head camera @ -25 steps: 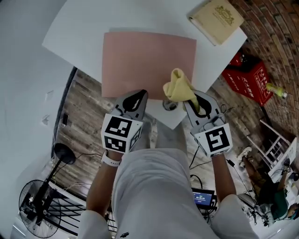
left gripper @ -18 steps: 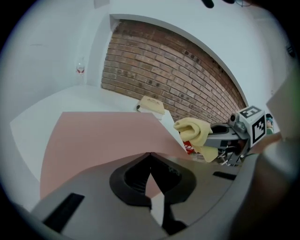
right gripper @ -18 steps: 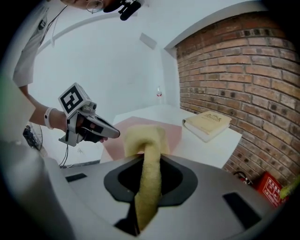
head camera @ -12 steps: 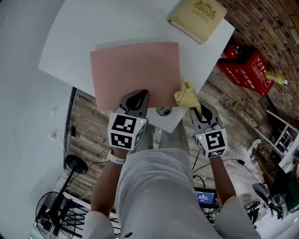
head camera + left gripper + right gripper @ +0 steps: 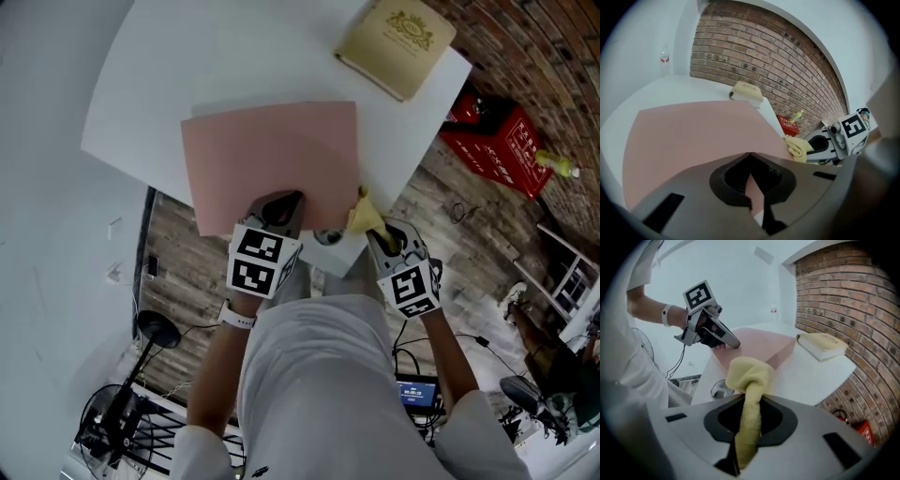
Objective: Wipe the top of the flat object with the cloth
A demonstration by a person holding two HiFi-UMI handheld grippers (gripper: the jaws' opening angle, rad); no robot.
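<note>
Your left tool (image 5: 281, 204) covers the pink board's (image 5: 272, 155) near edge. The cloth's (image 5: 749, 376) tail is hidden inside your right tool (image 5: 378, 228). The surface (image 5: 187, 66) runs off the head view's top. The book's (image 5: 398, 42) print is too small to read.

The head camera hangs high above the person, looking almost straight down on the near corner of the white table (image 5: 169, 75). It is far enough off to take in the whole pink board (image 5: 272, 159), the tan book (image 5: 396, 45) by the far right corner and both grippers. The left gripper (image 5: 278, 204) carries its camera low at the near edge, close over the board, facing across it to the brick wall (image 5: 754, 51). The right gripper (image 5: 375, 230) carries its camera just off the near corner, facing over the table toward a white wall. Both gripper views share the board, the book and each other's gripper; the yellow cloth (image 5: 364, 214) shows in all three.
</note>
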